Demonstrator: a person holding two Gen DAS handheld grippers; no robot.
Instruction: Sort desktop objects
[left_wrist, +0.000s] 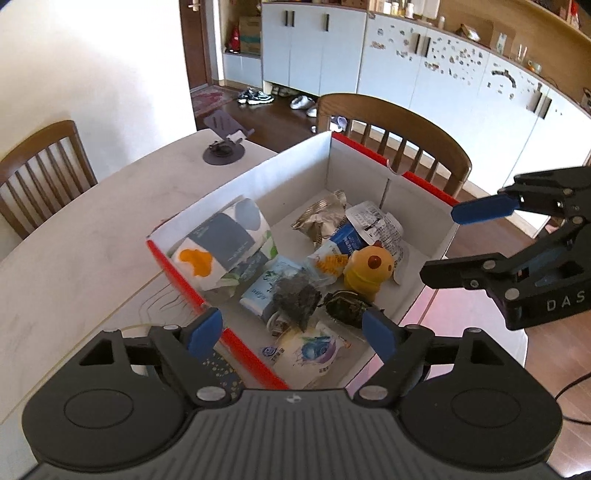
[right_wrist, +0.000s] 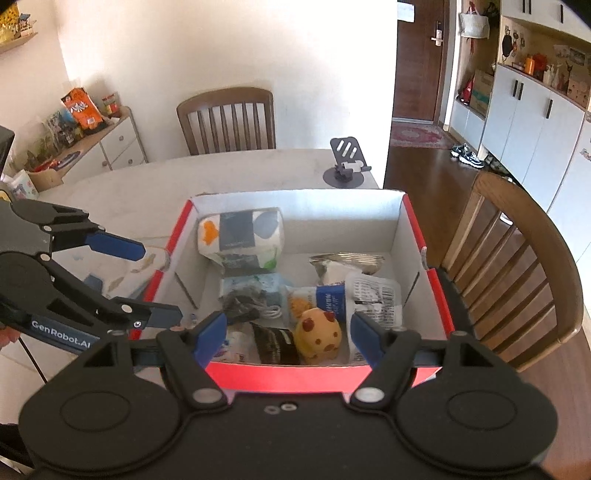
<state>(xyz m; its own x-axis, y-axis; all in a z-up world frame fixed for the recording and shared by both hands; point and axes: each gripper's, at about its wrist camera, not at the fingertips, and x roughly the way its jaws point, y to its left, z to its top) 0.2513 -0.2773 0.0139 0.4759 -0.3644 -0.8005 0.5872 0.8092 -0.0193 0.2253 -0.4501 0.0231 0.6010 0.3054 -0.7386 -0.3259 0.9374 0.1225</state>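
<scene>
A red cardboard box (left_wrist: 177, 280) (right_wrist: 280, 373) with white inner walls stands on the pale table. It holds several items. Among them are a patterned tissue pack (left_wrist: 225, 243) (right_wrist: 240, 236), a yellow spotted toy (left_wrist: 369, 269) (right_wrist: 319, 334), a crumpled foil bag (left_wrist: 323, 218) (right_wrist: 343, 264), a white labelled packet (left_wrist: 380, 221) (right_wrist: 373, 295) and a dark turtle toy (left_wrist: 345, 302). My left gripper (left_wrist: 293, 328) (right_wrist: 147, 282) hangs open over the box's near-left side with nothing between its fingers. My right gripper (right_wrist: 288, 334) (left_wrist: 458, 243) is open and empty above the front rim.
A dark phone stand (left_wrist: 223, 147) (right_wrist: 347, 162) sits at the table's far end. Wooden chairs (left_wrist: 399, 125) (right_wrist: 229, 118) stand around the table. A patterned flat item (right_wrist: 136, 269) lies on the table beside the box's left wall. White cabinets line the room.
</scene>
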